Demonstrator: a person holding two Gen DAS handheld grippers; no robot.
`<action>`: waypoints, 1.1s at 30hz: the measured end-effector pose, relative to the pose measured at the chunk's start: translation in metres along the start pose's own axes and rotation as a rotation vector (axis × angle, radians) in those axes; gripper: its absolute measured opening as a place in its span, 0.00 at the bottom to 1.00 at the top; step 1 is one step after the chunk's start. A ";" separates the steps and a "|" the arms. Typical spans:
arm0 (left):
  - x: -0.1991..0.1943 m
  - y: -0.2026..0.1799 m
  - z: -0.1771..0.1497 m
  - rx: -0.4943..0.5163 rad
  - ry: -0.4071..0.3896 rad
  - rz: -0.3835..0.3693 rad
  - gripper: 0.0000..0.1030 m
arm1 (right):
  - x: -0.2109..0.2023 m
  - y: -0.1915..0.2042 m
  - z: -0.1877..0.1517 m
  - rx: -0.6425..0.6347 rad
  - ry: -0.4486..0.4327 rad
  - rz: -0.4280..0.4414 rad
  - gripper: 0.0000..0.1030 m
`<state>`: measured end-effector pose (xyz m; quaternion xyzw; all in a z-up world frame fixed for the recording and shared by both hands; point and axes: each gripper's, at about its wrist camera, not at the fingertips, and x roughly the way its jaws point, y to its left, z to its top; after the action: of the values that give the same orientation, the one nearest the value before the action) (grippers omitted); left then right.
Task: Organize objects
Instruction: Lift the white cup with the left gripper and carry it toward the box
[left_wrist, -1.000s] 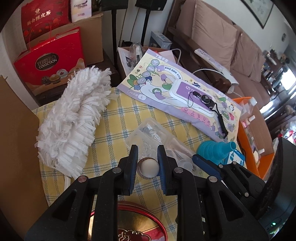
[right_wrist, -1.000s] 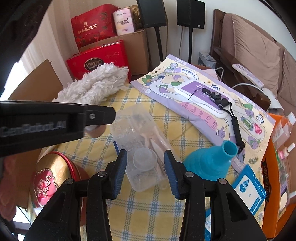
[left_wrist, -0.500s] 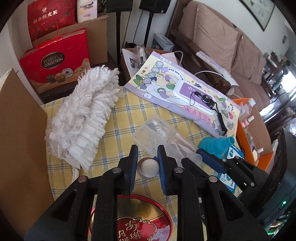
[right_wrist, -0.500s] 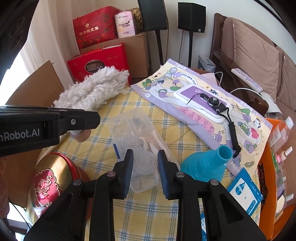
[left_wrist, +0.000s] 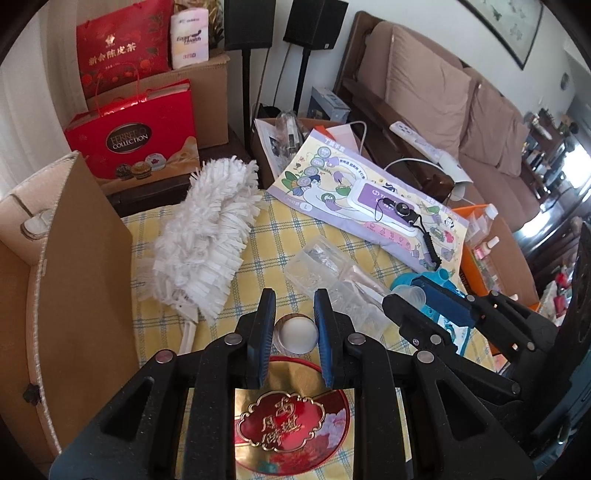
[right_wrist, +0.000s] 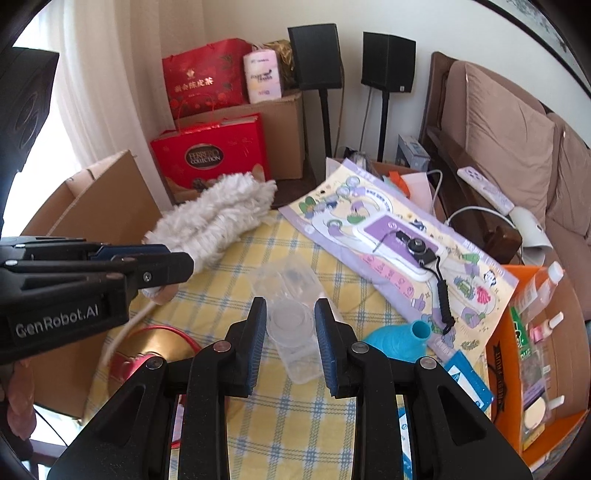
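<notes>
My left gripper (left_wrist: 294, 325) is shut on a small round jar with a white lid (left_wrist: 295, 329), held above the yellow checked tablecloth (left_wrist: 273, 236) and over a red-and-gold round tin (left_wrist: 291, 424). My right gripper (right_wrist: 290, 325) is shut on a small clear plastic cup (right_wrist: 291, 324), lifted above a clear plastic box (right_wrist: 291, 284). The left gripper also shows in the right wrist view (right_wrist: 162, 264), at the left. The right gripper shows in the left wrist view (left_wrist: 410, 299), with the cup at its tip.
A white fluffy duster (left_wrist: 207, 229) lies at the table's left. A purple printed pack (left_wrist: 369, 206) with a black lanyard lies at the back right. A teal funnel (right_wrist: 399, 339), a cardboard box (left_wrist: 62, 277) at left and an orange box (right_wrist: 532, 354) at right.
Both grippers have risen and drawn back. The right gripper closed on the clear cup and lifted it off the plastic box. The left still holds the jar.
</notes>
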<state>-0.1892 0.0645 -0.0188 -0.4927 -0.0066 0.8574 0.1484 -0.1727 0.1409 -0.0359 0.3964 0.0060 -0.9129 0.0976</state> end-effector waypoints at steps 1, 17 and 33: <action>-0.003 0.001 0.000 0.000 -0.003 0.001 0.19 | -0.003 0.002 0.001 -0.002 -0.004 0.000 0.26; -0.059 0.032 -0.016 -0.045 -0.095 0.044 0.19 | -0.036 0.044 0.023 -0.039 -0.055 0.025 0.26; -0.105 0.076 -0.043 -0.110 -0.242 0.136 0.19 | -0.049 0.084 0.040 -0.048 -0.053 0.063 0.26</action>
<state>-0.1225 -0.0415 0.0359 -0.3925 -0.0379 0.9169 0.0607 -0.1540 0.0636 0.0326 0.3699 0.0129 -0.9190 0.1356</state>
